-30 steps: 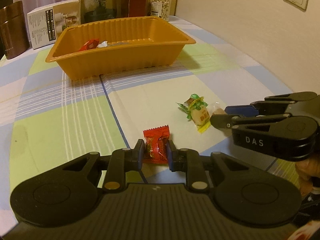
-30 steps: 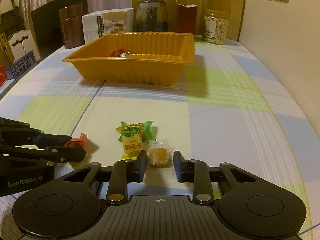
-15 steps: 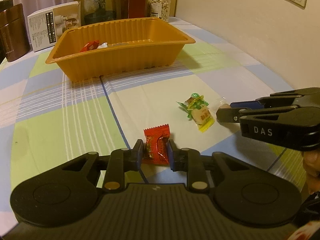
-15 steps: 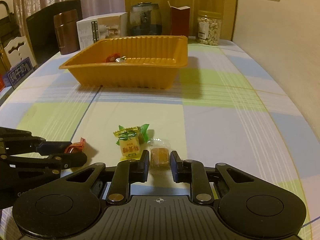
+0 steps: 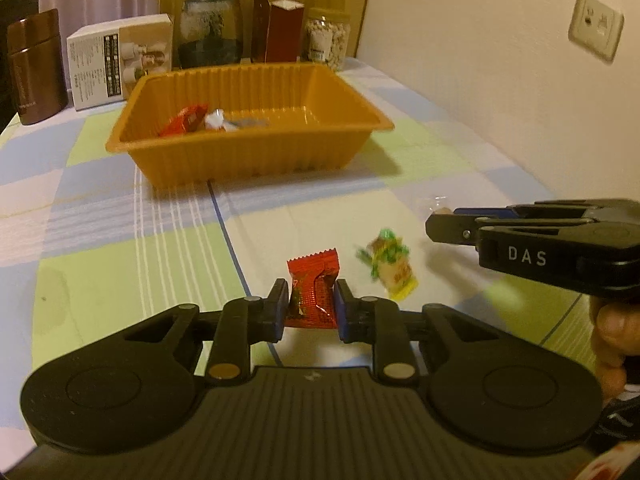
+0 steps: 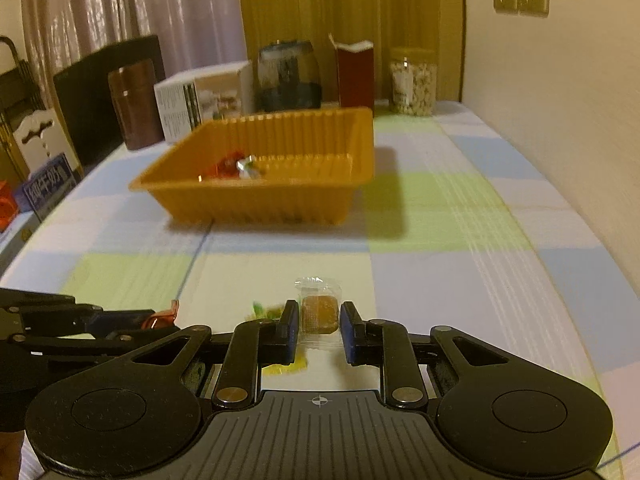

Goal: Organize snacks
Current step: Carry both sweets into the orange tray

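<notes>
Nearest, at the bottom centre of the left wrist view, the left gripper [image 5: 312,304] is clamped on a red candy [image 5: 313,294], both pads touching its wrapper, whose top edge sticks out above the fingers. Just right of it, a green-and-yellow candy [image 5: 390,264] lies on the checked tablecloth [image 5: 100,248], smeared by blur so its print cannot be read. At the right edge, the right gripper [image 5: 438,222] shows side-on, its body cut off by the frame, with only a trace of clear wrapper at its tip. In the right wrist view the right gripper [image 6: 319,318] is closed on a caramel [image 6: 319,314] in clear wrap at lower centre; the left pad touches the sweet, while contact at the right pad is hard to judge. Here the green-and-yellow candy [image 6: 272,314] is mostly hidden behind the left finger. Farther off, at centre, the orange tray [image 5: 256,160] holds a red snack [image 5: 184,120] and a white-and-silver one [image 5: 224,122], both partly hidden by its near wall. Along the top stand a brown flask [image 5: 36,68], a white box [image 5: 120,62], a glass jar [image 5: 210,30], a red carton [image 5: 282,30] and a nut jar [image 5: 326,42], its base hidden behind the tray.
</notes>
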